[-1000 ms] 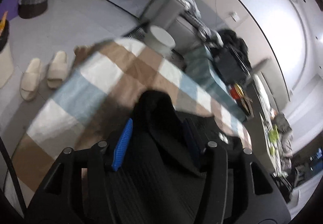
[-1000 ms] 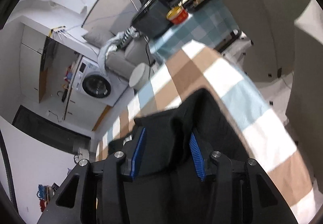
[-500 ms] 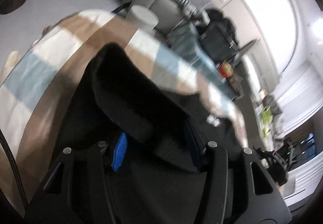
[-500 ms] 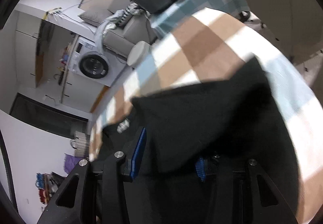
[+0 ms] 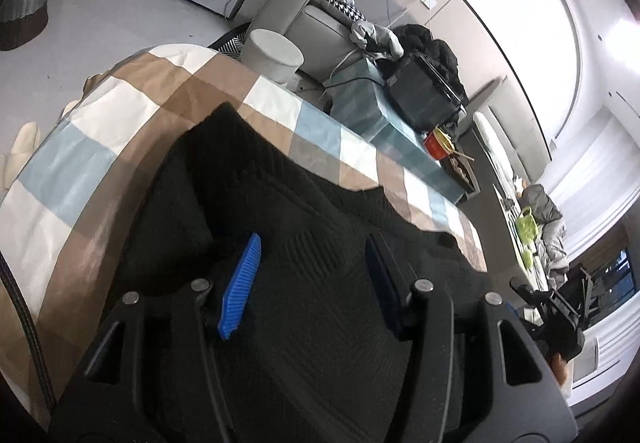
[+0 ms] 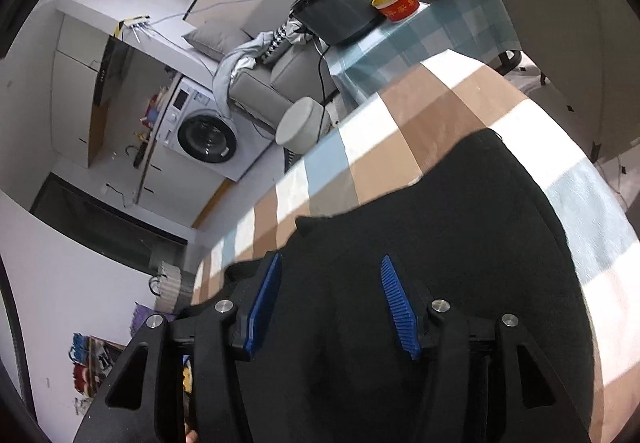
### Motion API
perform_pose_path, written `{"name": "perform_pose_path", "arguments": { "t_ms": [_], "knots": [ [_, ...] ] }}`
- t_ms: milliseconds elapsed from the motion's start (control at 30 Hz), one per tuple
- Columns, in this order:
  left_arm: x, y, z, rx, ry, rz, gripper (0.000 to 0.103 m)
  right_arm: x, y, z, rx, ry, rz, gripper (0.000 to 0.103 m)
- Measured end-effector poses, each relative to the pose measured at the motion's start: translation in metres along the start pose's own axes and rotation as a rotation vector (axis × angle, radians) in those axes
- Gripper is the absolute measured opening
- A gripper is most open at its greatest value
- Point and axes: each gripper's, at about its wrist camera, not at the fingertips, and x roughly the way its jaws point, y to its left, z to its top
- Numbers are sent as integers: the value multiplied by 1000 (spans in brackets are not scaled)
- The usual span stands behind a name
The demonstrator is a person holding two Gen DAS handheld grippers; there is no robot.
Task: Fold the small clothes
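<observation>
Black knit garment (image 5: 320,263) lies folded on the checked tabletop (image 5: 120,115); left gripper (image 5: 312,279) and right gripper (image 6: 332,303), just opened, hover spread, ready to grasp for another fold.

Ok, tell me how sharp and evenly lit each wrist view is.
Left wrist view: sharp, fisheye-bent walls, window glare at the right edge, black garment nearly textureless only in its folds. Right wrist view: sharp too, bright light bands across the checked cloth, garment an almost featureless dark mass.
</observation>
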Motion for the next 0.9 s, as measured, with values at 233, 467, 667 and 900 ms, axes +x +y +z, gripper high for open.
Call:
{"name": "perform_pose_path", "arguments": {
  "t_ms": [233,467,667,900],
  "knots": [
    [-56,-6,-28,100,18,122,64,-54,12,-34,-146,20,-125,71],
    [-128,9,-78,105,2,187,95,-126,-9,-96,-201,41,-185,85],
    [-175,39,-126,89,-11,233,102,-170,-52,-144,-181,23,-209,86],
    [-185,64,-161,29,44,235,102,-159,-68,-164,-179,87,-107,37]
  ]
}}
